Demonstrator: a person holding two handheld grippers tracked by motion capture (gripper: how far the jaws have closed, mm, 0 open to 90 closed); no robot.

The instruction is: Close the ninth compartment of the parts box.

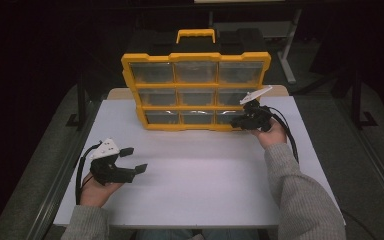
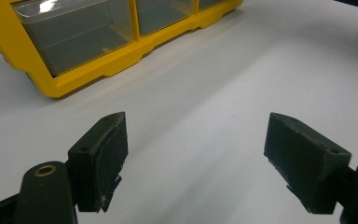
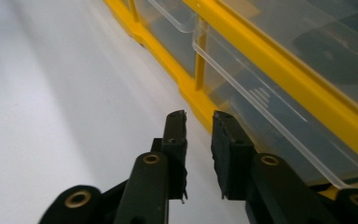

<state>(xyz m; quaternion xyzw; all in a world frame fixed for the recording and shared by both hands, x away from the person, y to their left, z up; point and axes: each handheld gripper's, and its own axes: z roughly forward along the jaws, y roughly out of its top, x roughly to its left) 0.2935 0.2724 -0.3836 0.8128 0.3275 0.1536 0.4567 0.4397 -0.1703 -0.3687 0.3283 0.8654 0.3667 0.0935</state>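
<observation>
A yellow organizer case (image 1: 196,56) with several clear drawers stands upright at the back of the white table (image 1: 195,170). My right gripper (image 1: 236,122) is at the case's lower right corner, close to the bottom right drawer (image 1: 226,117). In the right gripper view its jaws (image 3: 199,114) stand a small gap apart with nothing between them, beside the yellow frame (image 3: 279,60) and the clear drawer front (image 3: 261,107). My left gripper (image 1: 136,159) rests at the table's front left, wide open and empty (image 2: 198,126), pointing toward the case (image 2: 98,70).
The case has a yellow carry handle (image 1: 195,34) on top. A dark floor and table legs (image 1: 287,55) lie beyond the table. A bare white surface stretches between the two grippers. Cables (image 1: 292,140) trail from both grippers.
</observation>
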